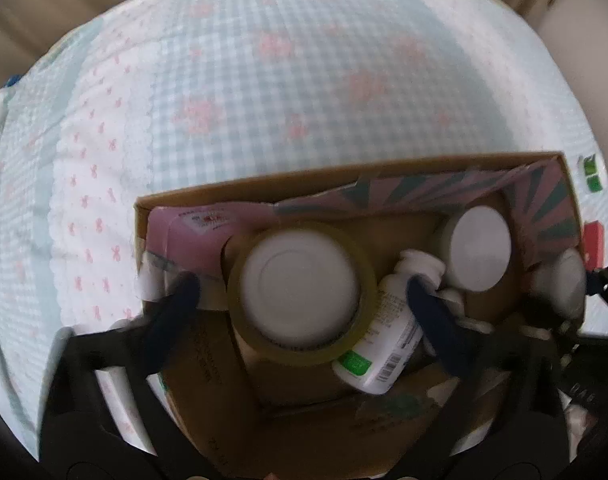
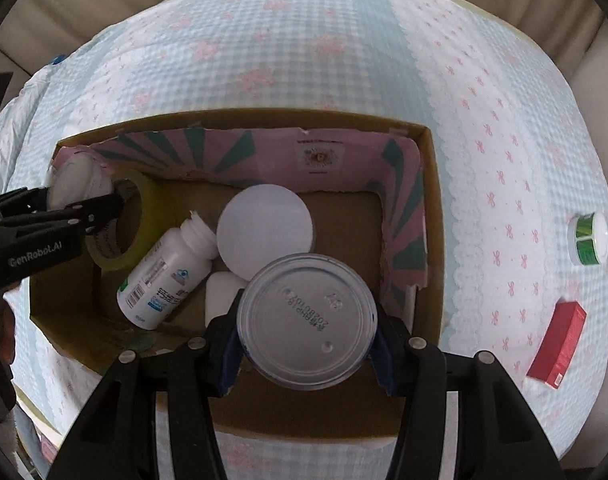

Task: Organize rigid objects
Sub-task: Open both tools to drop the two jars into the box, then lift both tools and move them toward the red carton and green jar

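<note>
- Two grippers work over one cardboard box on a gingham-covered bed.
- Right gripper, at 6 o'clock in its view: jaws clamp a clear-bottomed jar above the box.
- Left gripper: jaws spread wide, either side of a tape roll with a white-lidded container inside it.
- White pill bottle lies tilted in the box, just beside the roll.
- Red carton and green-labelled tub sit outside, at 3 o'clock.

Looks like a home, probably a bedroom: gingham quilt with pink bows (bed-like), beige upholstery behind it.
</note>
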